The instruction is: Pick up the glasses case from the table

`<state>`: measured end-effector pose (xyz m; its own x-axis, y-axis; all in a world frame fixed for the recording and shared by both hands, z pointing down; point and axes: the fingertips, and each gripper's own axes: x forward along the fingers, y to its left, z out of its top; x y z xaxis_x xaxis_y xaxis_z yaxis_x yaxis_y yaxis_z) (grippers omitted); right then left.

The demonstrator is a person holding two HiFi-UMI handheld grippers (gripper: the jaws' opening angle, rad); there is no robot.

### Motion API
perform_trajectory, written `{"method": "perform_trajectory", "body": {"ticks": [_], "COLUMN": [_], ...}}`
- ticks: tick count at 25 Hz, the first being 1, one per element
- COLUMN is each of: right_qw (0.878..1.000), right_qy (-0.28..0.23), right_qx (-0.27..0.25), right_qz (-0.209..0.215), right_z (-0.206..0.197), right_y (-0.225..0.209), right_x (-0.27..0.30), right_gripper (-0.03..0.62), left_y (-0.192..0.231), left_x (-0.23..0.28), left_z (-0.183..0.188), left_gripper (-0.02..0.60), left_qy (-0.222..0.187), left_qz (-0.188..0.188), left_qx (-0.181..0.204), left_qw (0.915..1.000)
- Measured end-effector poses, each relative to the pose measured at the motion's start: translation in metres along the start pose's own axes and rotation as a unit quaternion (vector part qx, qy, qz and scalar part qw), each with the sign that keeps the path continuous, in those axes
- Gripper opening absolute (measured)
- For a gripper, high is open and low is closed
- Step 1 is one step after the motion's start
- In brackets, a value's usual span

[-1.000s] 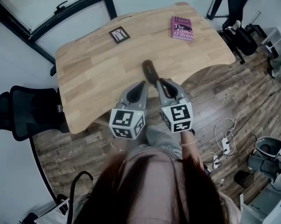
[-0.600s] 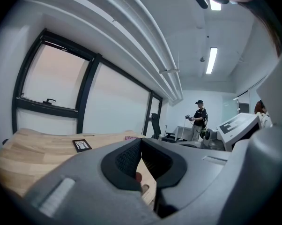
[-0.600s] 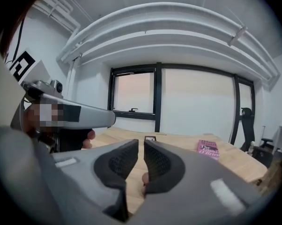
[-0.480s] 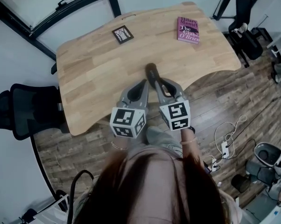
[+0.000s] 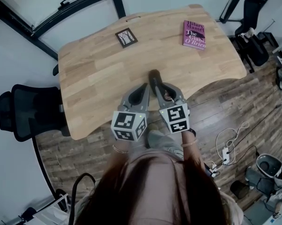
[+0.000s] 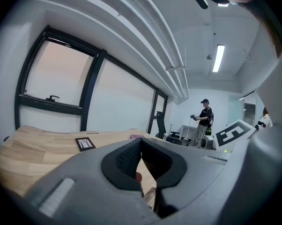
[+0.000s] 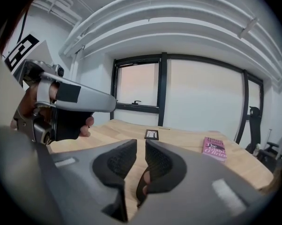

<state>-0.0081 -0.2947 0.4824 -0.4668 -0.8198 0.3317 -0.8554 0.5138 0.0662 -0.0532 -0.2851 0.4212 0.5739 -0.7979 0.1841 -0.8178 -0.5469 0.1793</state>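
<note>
The right gripper's (image 7: 141, 144) jaws have just been opening from almost together a second ago and now stand a narrow slit apart with bare wood showing through, while the left gripper's (image 6: 140, 142) jaws meet at their tips on nothing. Otherwise both grippers sit side by side over the near edge of the wooden table (image 5: 99, 78) much as before. The dark brown glasses case (image 5: 154, 80) lies lengthwise on the table just ahead of and between the two sets of tips, its near end at the right gripper's inner jaw, though I cannot tell whether they touch.
</note>
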Motion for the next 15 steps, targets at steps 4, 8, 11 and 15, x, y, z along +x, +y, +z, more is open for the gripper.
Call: {"method": "perform_trajectory", "body": {"ticks": [4, 8, 11, 15], "right_qw": [1.000, 1.000, 1.000, 0.999], "right_qy": [0.006, 0.015, 0.025, 0.037], "right_qx": [-0.004, -0.006, -0.007, -0.006], "right_qz": [0.006, 0.011, 0.014, 0.016], "right_z": [-0.003, -0.009, -0.015, -0.025], "right_y": [-0.004, -0.009, -0.013, -0.017], "right_x": [0.013, 0.026, 0.034, 0.046], "right_gripper": [0.074, 0.092, 0.103, 0.123], "left_y": [0.006, 0.013, 0.018, 0.025], "left_x": [0.010, 0.019, 0.026, 0.034], "left_z": [-0.002, -0.006, -0.009, -0.013], "left_gripper": [0.010, 0.010, 0.011, 0.011], "left_qy": [0.006, 0.013, 0.017, 0.023], "left_qz": [0.002, 0.004, 0.006, 0.007], "left_qx": [0.001, -0.001, -0.002, -0.005], "left_qw": [1.0000, 0.9999, 0.9998, 0.9997]}}
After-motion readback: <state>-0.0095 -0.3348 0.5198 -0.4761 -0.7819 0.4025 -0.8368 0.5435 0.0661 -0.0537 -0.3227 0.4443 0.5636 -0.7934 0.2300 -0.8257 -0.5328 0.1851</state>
